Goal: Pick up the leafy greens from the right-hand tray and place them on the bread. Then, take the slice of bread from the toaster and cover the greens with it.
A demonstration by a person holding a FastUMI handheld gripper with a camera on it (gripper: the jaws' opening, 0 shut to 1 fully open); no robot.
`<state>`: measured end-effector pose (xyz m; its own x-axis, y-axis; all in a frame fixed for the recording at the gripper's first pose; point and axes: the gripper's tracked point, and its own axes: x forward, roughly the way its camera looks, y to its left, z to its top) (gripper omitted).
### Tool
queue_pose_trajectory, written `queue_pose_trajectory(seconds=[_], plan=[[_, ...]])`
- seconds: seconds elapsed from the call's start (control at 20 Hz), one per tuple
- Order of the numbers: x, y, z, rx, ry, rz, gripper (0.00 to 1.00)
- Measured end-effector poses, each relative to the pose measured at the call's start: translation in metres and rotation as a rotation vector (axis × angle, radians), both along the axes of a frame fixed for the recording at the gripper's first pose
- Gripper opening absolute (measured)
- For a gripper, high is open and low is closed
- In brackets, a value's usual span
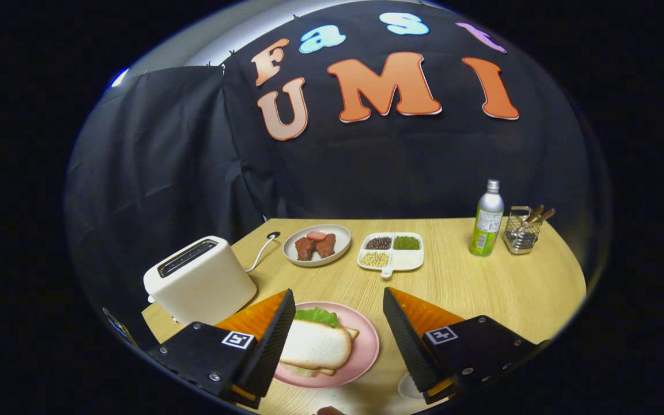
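A pink plate (366, 346) lies on the wooden table between my fingers. On it sits a sandwich: a top slice of bread (316, 344) over leafy greens (317, 315), whose green edge sticks out at the far side, with a lower slice just showing underneath. My gripper (338, 331) hangs open above the plate, its fingers spread to either side of the sandwich and touching nothing. The white toaster (199, 279) stands to the left of the plate, its slot dark; I cannot tell what is inside.
Beyond the plate are a white dish with pieces of meat (316, 245) and a divided white tray of beans (391, 251). Further right stand a green bottle (486, 219) and a wire basket (521, 233) with utensils. The toaster's cord runs to a hole in the table.
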<state>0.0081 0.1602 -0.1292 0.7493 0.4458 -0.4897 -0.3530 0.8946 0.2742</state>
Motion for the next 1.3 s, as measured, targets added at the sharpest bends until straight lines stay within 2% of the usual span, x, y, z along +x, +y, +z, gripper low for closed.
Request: queue_pose_trajectory(seconds=[0.2,0.75,1.3], plan=[[0.001,-0.01,0.021,-0.04,-0.089,-0.037,0.98],[0.003,-0.028,0.104,-0.005,-0.37,-0.139,0.97],[-0.005,-0.037,0.136,-0.013,-0.485,-0.158,0.98]])
